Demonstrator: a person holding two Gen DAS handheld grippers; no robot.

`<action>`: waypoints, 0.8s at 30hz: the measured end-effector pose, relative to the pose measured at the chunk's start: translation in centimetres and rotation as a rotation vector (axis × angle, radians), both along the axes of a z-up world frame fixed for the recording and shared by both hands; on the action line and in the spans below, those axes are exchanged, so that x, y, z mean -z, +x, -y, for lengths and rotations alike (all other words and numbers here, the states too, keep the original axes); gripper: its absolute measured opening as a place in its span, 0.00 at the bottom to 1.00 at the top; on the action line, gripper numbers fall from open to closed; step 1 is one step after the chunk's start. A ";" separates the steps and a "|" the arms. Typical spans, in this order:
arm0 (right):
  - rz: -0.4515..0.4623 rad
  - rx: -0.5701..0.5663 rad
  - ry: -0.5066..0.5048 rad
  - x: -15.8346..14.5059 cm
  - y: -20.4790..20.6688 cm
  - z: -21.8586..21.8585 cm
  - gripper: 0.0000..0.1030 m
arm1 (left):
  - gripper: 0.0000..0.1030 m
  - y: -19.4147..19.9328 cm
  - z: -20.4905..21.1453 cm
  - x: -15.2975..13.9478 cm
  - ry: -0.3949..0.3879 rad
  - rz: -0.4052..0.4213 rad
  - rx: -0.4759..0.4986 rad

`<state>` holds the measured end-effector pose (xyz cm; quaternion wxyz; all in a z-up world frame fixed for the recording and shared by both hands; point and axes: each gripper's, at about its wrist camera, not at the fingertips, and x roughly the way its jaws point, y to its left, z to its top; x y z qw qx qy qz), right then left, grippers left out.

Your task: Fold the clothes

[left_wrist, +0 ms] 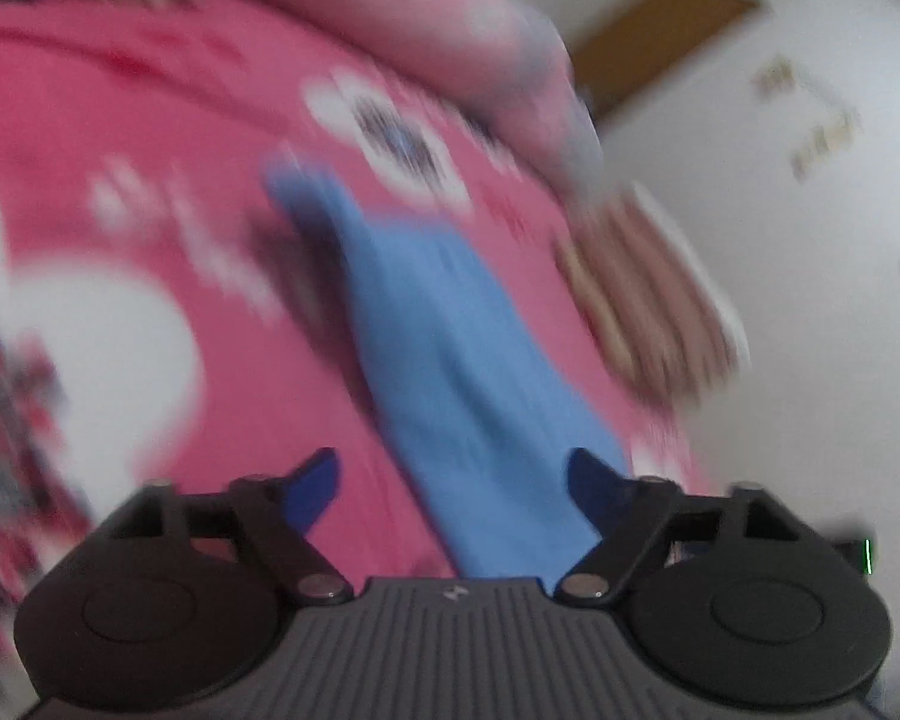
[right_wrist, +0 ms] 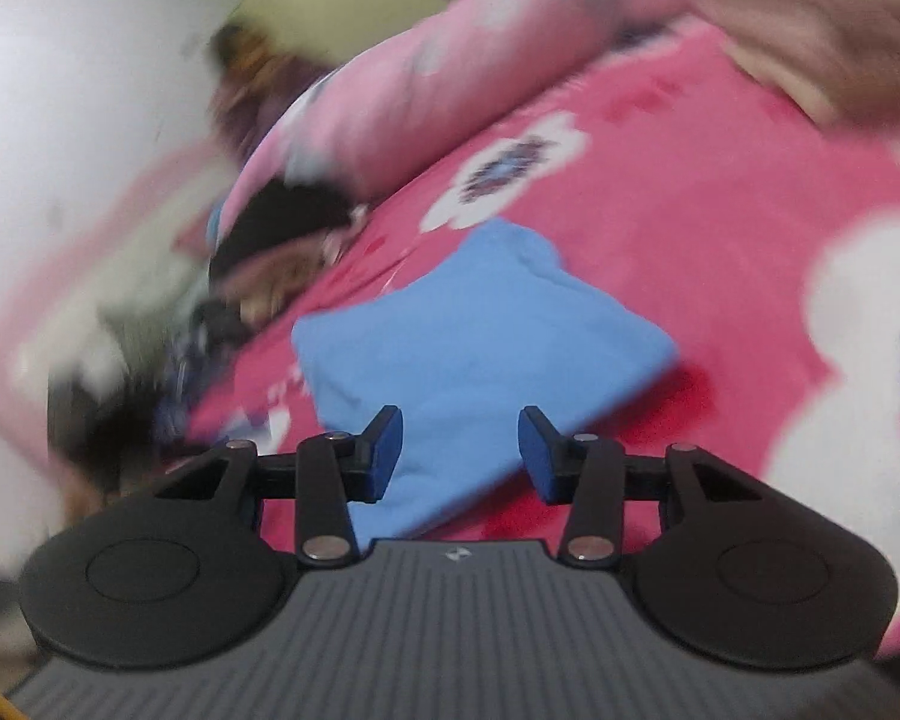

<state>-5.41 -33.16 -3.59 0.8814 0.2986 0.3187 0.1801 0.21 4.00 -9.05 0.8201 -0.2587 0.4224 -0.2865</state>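
Note:
A light blue garment (left_wrist: 450, 330) lies on a pink bedspread with white flowers (left_wrist: 150, 120). In the left wrist view it runs as a long strip from the middle down between the fingers. My left gripper (left_wrist: 453, 468) stands open wide above its near end, and the pads do not touch it. In the right wrist view the blue garment (right_wrist: 480, 330) shows as a folded, roughly square shape on the bedspread (right_wrist: 720, 210). My right gripper (right_wrist: 461, 426) is open over its near corner, with cloth showing in the gap. Both views are blurred.
A rolled pink quilt (left_wrist: 420, 18) lies along the far side of the bed, seen too in the right view (right_wrist: 390, 90). A brown striped item (left_wrist: 648, 300) sits at the bed's right edge by a white wall (left_wrist: 810, 360). Dark clothes (right_wrist: 270, 228) are heaped on the left, beige fabric (right_wrist: 810, 30) upper right.

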 end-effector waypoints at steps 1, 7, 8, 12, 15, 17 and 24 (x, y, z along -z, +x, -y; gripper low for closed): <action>-0.018 0.020 0.040 0.6 -0.1 0.5 0.41 | 0.66 -1.0 1.0 0.5 0.020 -0.016 0.028; -0.053 0.078 0.210 3.0 -0.7 1.9 0.41 | 0.61 -3.1 3.3 1.9 -0.005 -0.076 0.014; -0.048 0.080 0.225 3.2 -0.9 2.1 0.41 | 0.61 -3.3 3.3 2.0 -0.027 -0.093 0.006; -0.028 0.087 0.280 4.2 -1.7 3.0 0.41 | 0.60 -2.8 3.6 3.1 -0.087 -0.147 -0.020; -0.027 0.092 0.326 5.2 -2.1 3.5 0.41 | 0.54 -2.5 3.6 3.9 -0.143 -0.187 -0.069; -0.028 0.099 0.353 5.8 -2.3 3.8 0.41 | 0.53 -2.3 3.8 4.5 -0.172 -0.210 -0.101; 0.013 0.169 0.458 7.2 -3.1 5.5 0.42 | 0.10 -3.2 5.0 5.0 -0.165 -0.218 -0.113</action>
